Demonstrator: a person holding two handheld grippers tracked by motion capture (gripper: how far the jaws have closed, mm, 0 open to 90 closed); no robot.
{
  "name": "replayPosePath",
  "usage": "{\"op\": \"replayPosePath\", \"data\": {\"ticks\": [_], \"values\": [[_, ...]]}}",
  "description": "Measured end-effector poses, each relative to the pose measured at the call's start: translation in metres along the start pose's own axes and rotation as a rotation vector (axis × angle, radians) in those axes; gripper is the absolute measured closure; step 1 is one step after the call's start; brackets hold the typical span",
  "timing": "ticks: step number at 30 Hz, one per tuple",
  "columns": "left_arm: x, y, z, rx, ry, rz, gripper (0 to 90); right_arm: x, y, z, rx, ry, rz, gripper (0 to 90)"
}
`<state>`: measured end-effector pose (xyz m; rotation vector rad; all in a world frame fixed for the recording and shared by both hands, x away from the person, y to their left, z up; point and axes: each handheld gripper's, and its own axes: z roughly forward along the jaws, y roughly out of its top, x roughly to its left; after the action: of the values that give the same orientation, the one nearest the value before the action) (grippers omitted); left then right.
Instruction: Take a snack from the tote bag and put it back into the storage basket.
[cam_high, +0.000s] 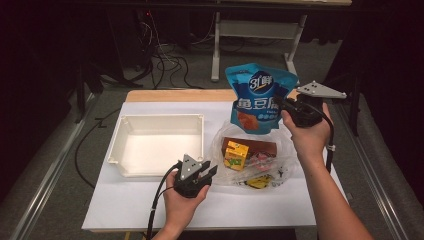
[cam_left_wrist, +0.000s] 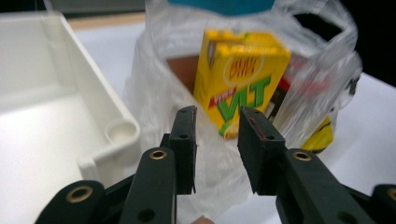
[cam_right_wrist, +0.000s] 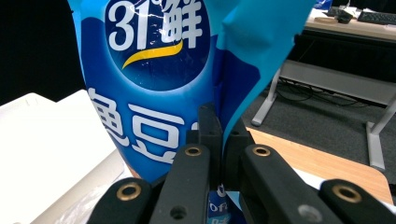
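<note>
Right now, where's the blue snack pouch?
In the high view the blue snack pouch hangs in the air right of centre, pinched by the right gripper, above the clear plastic bag.

**Hidden, cropped and blurred**

The clear plastic bag (cam_high: 250, 165) veils its contents: a brown box (cam_high: 255, 146) sits half behind the yellow carton (cam_high: 236, 155), and a yellow-black item (cam_high: 259, 182) is too small to identify. In the right gripper view the blue pouch (cam_right_wrist: 159, 84) runs past the top edge, its lettering partly hidden behind the jaws.
</note>
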<state>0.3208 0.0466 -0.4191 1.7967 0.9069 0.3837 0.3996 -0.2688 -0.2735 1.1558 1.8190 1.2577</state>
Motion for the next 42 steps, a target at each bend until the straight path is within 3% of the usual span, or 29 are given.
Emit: {"op": "replayPosePath", "data": {"ticks": [9, 17, 22, 27, 30, 33, 38, 42], "values": [[0.021, 0.031, -0.017, -0.064, -0.030, -0.047, 61.5, 0.006, 0.008, -0.001, -0.014, 0.010, -0.009, 90.0], [0.043, 0.056, -0.023, -0.115, 0.026, -0.029, 62.8, 0.023, 0.012, 0.013, -0.022, 0.050, -0.004, 90.0], [0.052, 0.078, -0.023, -0.145, 0.024, -0.034, 60.0, 0.036, 0.015, 0.019, -0.029, 0.074, -0.005, 90.0], [0.057, 0.101, -0.018, -0.170, 0.010, -0.031, 57.1, 0.047, 0.017, 0.024, -0.029, 0.093, -0.005, 90.0], [0.060, 0.115, -0.015, -0.200, -0.002, -0.060, 54.1, 0.054, 0.018, 0.025, -0.034, 0.102, -0.002, 90.0], [0.060, 0.126, -0.010, -0.210, -0.027, -0.073, 43.9, 0.060, 0.018, 0.028, -0.041, 0.119, 0.002, 90.0], [0.056, 0.140, -0.005, -0.234, -0.008, -0.067, 34.4, 0.065, 0.018, 0.030, -0.039, 0.134, -0.002, 90.0], [0.054, 0.148, -0.004, -0.261, 0.000, -0.080, 32.5, 0.070, 0.016, 0.031, -0.029, 0.142, -0.011, 90.0]]}}
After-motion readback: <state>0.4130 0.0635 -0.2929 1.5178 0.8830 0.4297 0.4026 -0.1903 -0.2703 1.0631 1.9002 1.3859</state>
